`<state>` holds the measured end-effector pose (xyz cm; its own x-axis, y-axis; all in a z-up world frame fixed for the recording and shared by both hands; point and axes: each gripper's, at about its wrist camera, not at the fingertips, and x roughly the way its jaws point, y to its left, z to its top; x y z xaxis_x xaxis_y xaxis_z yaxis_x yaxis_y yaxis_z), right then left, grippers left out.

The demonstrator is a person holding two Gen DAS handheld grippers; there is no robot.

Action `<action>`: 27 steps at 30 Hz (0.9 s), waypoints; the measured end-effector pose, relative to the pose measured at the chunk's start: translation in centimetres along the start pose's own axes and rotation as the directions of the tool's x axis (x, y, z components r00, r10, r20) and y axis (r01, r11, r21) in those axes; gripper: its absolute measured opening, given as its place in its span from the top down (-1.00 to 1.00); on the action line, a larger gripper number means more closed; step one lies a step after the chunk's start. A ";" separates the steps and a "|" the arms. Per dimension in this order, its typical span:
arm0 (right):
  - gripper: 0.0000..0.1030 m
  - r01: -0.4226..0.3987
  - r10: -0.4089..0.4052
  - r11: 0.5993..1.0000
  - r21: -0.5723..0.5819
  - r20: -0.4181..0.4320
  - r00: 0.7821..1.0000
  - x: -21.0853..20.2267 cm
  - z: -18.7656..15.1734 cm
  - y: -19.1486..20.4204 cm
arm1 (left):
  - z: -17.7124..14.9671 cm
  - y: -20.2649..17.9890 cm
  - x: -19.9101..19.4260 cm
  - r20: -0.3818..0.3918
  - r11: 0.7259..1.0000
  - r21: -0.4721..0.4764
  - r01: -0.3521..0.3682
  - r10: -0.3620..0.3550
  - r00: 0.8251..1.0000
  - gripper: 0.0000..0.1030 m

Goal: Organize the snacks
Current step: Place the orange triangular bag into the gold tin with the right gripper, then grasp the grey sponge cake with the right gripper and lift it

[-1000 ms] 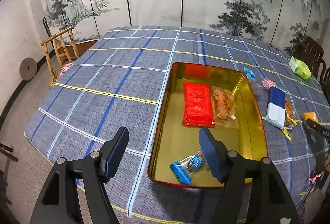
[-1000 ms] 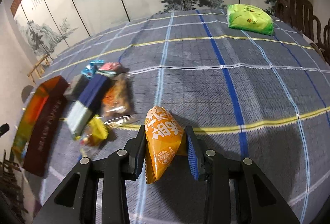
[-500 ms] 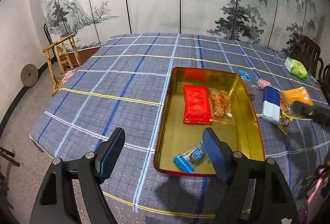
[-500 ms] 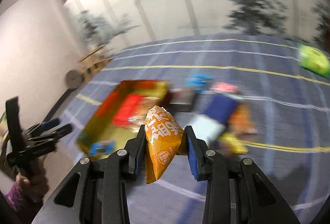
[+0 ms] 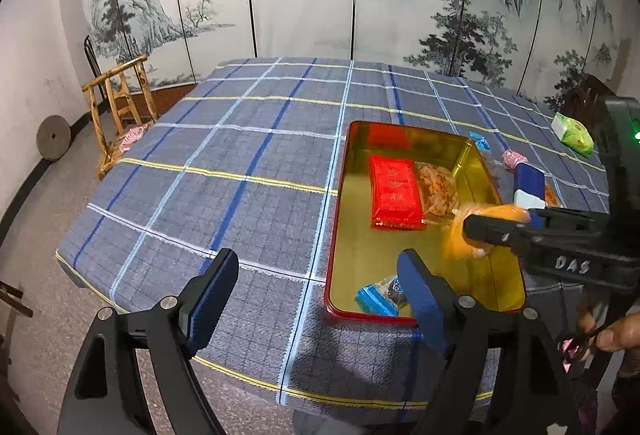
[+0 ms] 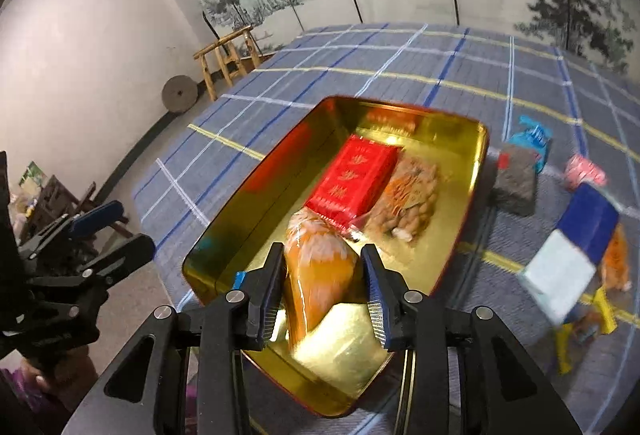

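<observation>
Left wrist view: the left gripper hangs wide apart and empty before the gold tin. The right gripper has swung in over the tin.

Right wrist view: the right gripper is clamped on the orange snack bag, now above the tin, probably ready to drop.

Round table under a blue plaid cloth with white, yellow and dark-blue lines. Carries a gold tin with a red rim, set toward the near right part of the top. Just beside the tin's far right corner, a blue wrapper and a dark grey packet. Farther right of the tin, a pink sweet and a blue-and-white box resting partly over an orange packet, with yellow wrappers near them. Well apart from the tin, toward the far right edge, a green packet. Left of the tin, only cloth.
</observation>
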<state>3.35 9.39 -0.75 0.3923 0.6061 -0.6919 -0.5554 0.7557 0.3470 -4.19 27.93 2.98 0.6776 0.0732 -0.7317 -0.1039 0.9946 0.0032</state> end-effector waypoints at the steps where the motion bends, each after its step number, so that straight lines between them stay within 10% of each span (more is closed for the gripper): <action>1: 0.20 -0.005 0.005 1.000 0.008 0.004 1.000 -0.2 0.0 -0.2 | 0.0 0.1 0.1 -0.006 1.000 -0.001 0.004 -0.004 1.000 -0.52; 5: 0.13 -0.033 0.027 0.996 0.089 0.065 0.998 -2.1 0.8 -2.7 | 0.0 0.3 0.4 -0.011 1.000 -0.003 0.022 -0.022 1.000 -0.52; 14: 0.13 0.309 -0.306 0.947 0.088 -0.047 0.951 -0.4 4.7 -11.4 | 0.1 -0.5 1.0 -0.026 0.997 0.008 0.070 -0.070 0.997 -0.54; 27: 0.14 0.301 -0.289 0.948 0.103 -0.123 0.950 4.6 6.9 -13.3 | 0.0 -1.6 2.4 -0.057 0.996 0.045 0.078 -0.076 0.996 -0.63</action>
<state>17.60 3.81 -4.24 0.4425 0.3269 -0.8351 -0.3324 0.9247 0.1858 -2.40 26.53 1.17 0.6413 -0.0065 -0.7673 -0.0179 0.9996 -0.0235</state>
